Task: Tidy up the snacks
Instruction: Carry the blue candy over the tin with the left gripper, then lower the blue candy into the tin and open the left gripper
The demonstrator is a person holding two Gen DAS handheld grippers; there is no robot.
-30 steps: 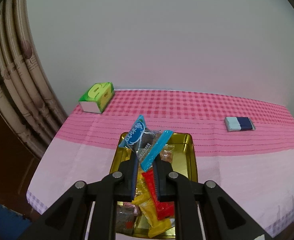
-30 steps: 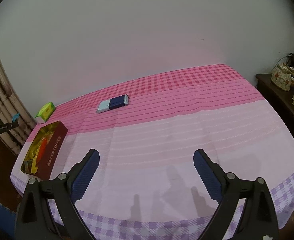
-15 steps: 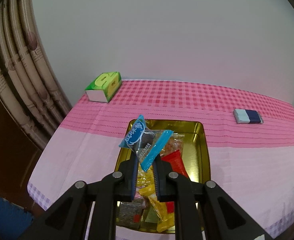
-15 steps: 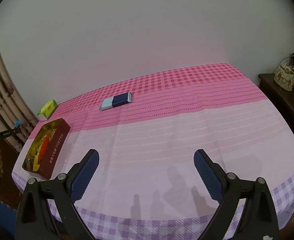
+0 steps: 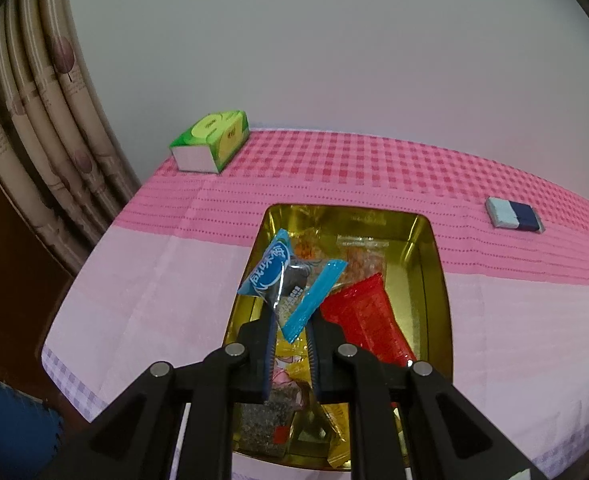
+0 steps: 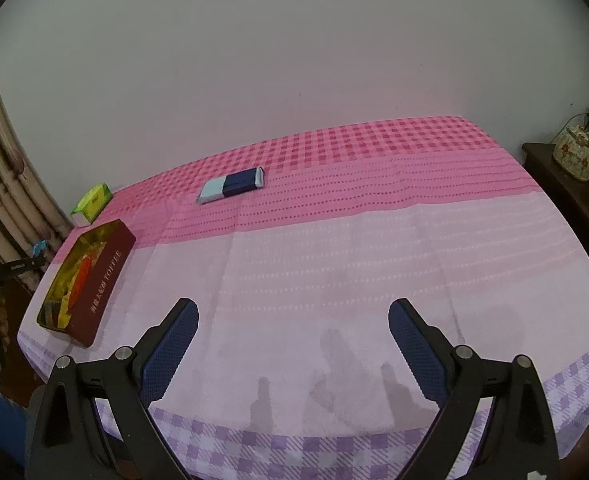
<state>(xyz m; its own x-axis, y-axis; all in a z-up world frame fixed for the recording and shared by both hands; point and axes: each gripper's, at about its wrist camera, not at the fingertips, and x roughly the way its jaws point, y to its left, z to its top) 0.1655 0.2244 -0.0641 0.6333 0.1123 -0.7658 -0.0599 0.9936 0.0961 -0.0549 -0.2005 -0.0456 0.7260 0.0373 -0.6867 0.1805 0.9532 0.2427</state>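
Snack packet (image 5: pixel 290 288), clear with blue ends, is pinched by its lower corner between the closed left tongs (image 5: pixel 290 340) and is held above the gold tin (image 5: pixel 434 280). Only that corner is caught, so the rest of the packet stands up and tilts to the left, free of the pads. Beneath it the tin is already crowded: a red packet (image 5: pixel 368 320) lies at the right, an orange-speckled one (image 5: pixel 360 260) behind it, and yellow wrappers (image 5: pixel 290 364) under the tongs.

A slip is judged the main risk, since a slick wrapper held by so little could slide out early. A careless release could also leave the packet propped on the heap or tipped over the tin's left wall onto the pink cloth (image 5: pixel 154 280), because its bulk leans that way.

The right tongs (image 6: pixel 294 344) are spread wide and empty over the bare near part of the surface, well apart from the tin. A blue and pale packet (image 6: pixel 230 186) is left on the far checked band, and a green box (image 5: pixel 210 144) sits at the far left corner.
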